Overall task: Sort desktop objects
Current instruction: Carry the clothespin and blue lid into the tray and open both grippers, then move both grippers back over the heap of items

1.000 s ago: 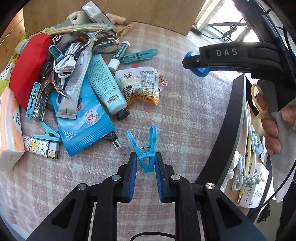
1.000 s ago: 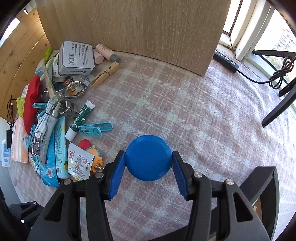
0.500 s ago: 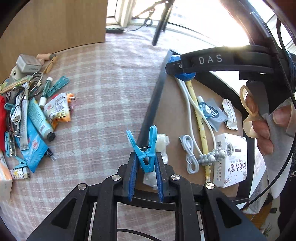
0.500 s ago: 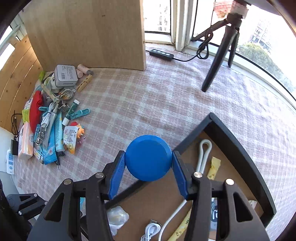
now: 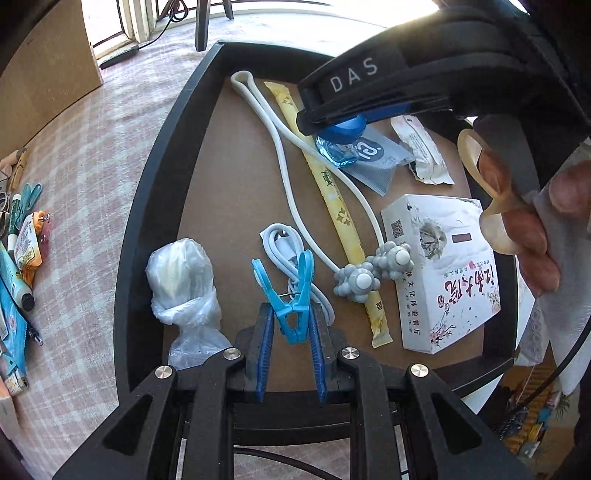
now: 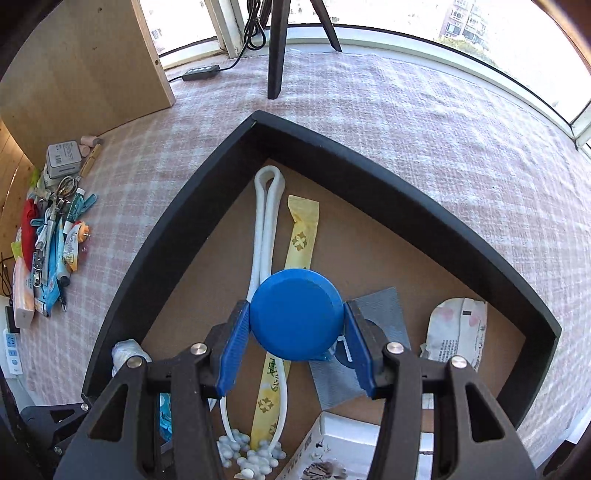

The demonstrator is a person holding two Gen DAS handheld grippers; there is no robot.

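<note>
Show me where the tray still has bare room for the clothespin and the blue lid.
In the tray, the widest bare patch lies between the left wall and the white looped cord, beyond the plastic-wrapped bundle. Another, in the right wrist view, lies between the yellow sachet and the far-right wall. The right side, around the white box and grey pouch, is crowded.

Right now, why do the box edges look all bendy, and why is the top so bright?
Left wrist view: the fisheye lens bows the black tray rim, and sunlight whites out the top right corner. Right wrist view: the same lens bends the tray walls into a point, and the window is glaring white. The blue clip and blue disc stay sharp.
</note>
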